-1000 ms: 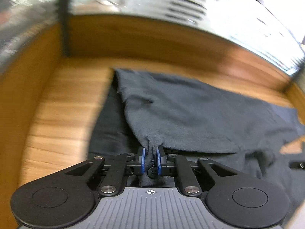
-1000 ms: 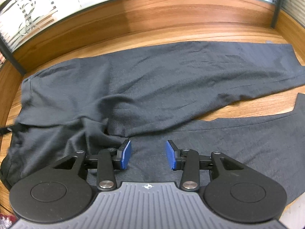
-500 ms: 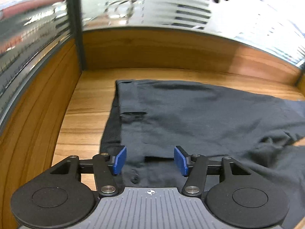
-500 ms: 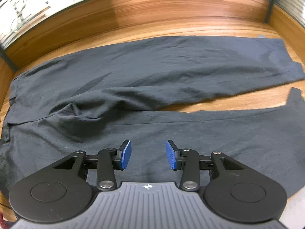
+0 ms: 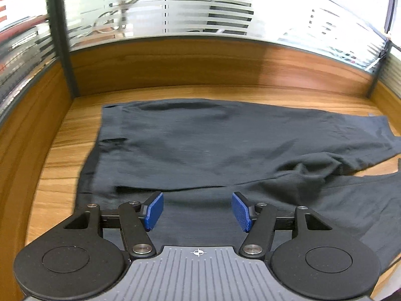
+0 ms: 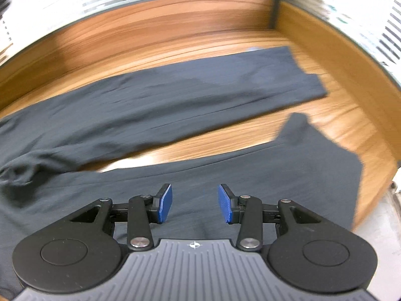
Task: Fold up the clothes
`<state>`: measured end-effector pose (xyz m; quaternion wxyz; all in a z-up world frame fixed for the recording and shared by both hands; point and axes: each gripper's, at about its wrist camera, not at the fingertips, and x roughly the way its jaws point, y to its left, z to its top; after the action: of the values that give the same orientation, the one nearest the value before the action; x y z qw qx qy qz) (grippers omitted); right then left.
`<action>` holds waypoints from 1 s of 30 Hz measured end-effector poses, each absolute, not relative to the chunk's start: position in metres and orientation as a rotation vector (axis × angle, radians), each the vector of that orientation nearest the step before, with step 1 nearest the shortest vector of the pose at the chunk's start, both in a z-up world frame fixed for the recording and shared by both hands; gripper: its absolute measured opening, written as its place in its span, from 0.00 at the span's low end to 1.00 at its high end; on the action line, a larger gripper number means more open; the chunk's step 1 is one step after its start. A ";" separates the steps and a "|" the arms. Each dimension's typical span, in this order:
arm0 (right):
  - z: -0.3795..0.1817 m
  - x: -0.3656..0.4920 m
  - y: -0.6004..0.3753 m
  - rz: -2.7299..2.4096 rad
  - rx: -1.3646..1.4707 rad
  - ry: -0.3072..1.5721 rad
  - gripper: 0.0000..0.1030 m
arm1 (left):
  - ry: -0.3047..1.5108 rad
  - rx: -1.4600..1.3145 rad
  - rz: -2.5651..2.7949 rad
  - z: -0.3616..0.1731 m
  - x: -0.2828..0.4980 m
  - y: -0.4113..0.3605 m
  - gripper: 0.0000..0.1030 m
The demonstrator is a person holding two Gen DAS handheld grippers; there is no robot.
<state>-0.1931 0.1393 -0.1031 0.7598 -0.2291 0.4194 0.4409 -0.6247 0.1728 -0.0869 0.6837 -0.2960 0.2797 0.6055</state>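
1. A second ago the left gripper was pinched tight on a bunched fold of the dark grey trousers; now its blue pads stand well apart, its jaws are opening, and nothing is pressed between them, the cloth only lying flat below
2. The fold that stood lifted in that grip has dropped, so the waist end of the trousers now lies spread on the wooden table, with a crumpled ridge left where the two legs part
3. The left wrist view has drawn back from the trousers: more of the waistband edge and of the far leg shows than before
4. The right gripper has the same moderate gap as a second ago, jaws apart and empty; it hovers over the near leg of the trousers
5. The right wrist view has swept along the trousers from the bunched seat toward the hems, and the frame is blurred with that sweep
6. The trousers lie flat with their long axis running across the table, parallel to the wooden back wall: waist toward the left corner post, both hems toward the right end
7. The far leg lies straight beside the back wall; the near leg runs alongside it, a wedge of bare table between them that widens toward the hems
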 end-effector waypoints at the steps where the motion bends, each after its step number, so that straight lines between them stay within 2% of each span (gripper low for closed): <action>1: -0.103 -0.176 0.135 0.952 -0.502 0.909 0.44 | 0.625 -0.669 1.362 -0.086 -0.615 0.172 0.61; 14: -0.130 0.008 0.127 1.086 -0.562 0.907 0.44 | 0.630 -0.723 1.438 -0.081 -0.463 0.156 0.63; 24: -0.162 0.046 0.186 1.314 -0.669 0.969 0.43 | 0.646 -0.739 1.528 -0.075 -0.410 0.122 0.65; 25: -0.164 0.047 0.189 1.324 -0.691 0.969 0.32 | 0.646 -0.740 1.545 -0.074 -0.410 0.120 0.65; 26: -0.165 0.046 0.189 1.331 -0.707 0.959 0.07 | 0.646 -0.741 1.561 -0.073 -0.410 0.118 0.65; 27: -0.165 0.046 0.190 1.338 -0.722 0.947 0.02 | 0.646 -0.742 1.578 -0.073 -0.409 0.115 0.66; 30: -0.156 0.050 0.183 1.314 -0.704 0.911 0.01 | 0.651 -0.731 1.637 -0.069 -0.412 0.114 0.66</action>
<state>0.0497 0.1827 -0.1559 0.6421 -0.3088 0.3998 0.5767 -0.4117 0.1141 -0.0691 0.5786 -0.3125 0.2785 0.7000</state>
